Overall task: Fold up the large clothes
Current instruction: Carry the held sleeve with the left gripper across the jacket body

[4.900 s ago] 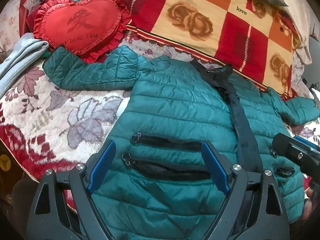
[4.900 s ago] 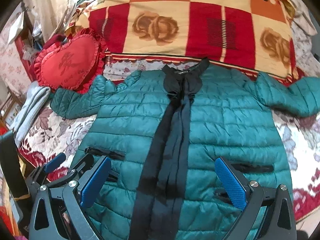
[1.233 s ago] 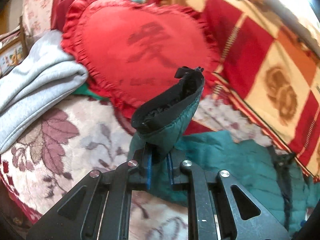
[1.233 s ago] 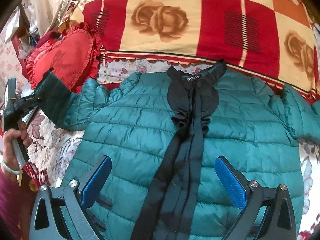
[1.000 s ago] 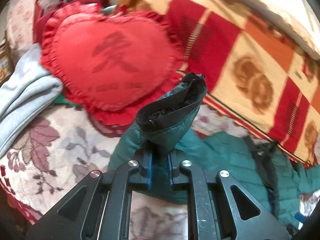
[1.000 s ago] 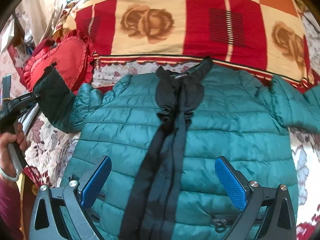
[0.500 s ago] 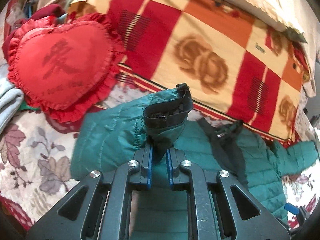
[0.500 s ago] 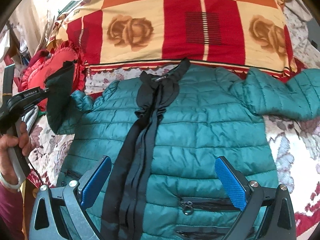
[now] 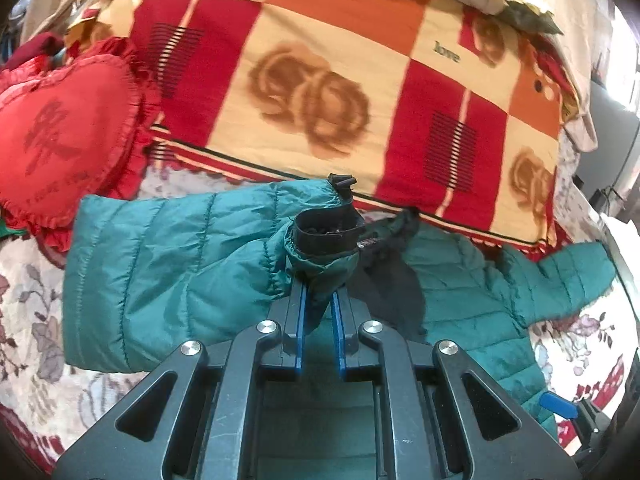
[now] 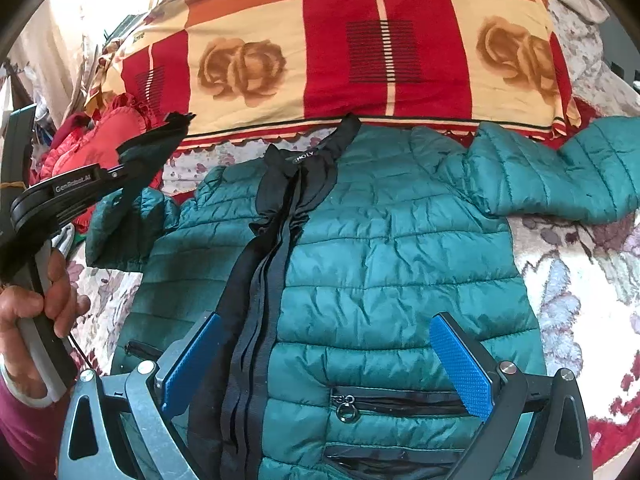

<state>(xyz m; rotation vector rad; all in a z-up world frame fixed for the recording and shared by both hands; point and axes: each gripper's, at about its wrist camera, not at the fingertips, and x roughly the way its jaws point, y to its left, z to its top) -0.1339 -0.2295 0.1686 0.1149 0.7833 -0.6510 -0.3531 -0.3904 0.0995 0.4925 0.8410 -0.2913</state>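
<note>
A teal quilted puffer jacket (image 10: 400, 264) with a black zip placket lies face up on the bed, collar toward the far blanket. My left gripper (image 9: 319, 300) is shut on the cuff of the jacket's left sleeve (image 9: 324, 236), whose black-lined opening faces the camera. That sleeve (image 9: 172, 276) is lifted and doubled over toward the jacket's chest. The right wrist view shows the left gripper (image 10: 132, 172) at the left, raised with the cuff in it. My right gripper (image 10: 324, 364) hovers open over the jacket's lower front, pads wide apart, nothing between them. The other sleeve (image 10: 560, 176) lies spread to the right.
A red heart-shaped cushion (image 9: 60, 136) sits at the far left. A red, orange and cream checked blanket (image 10: 360, 48) with rose prints lies behind the collar. The floral bed cover (image 10: 580, 288) shows on both sides of the jacket. A hand (image 10: 36, 304) holds the left gripper's handle.
The left gripper has carried the sleeve cuff rightward, from in front of the heart cushion to over the jacket's chest near the collar. The right gripper shifted slightly over the jacket and stays open.
</note>
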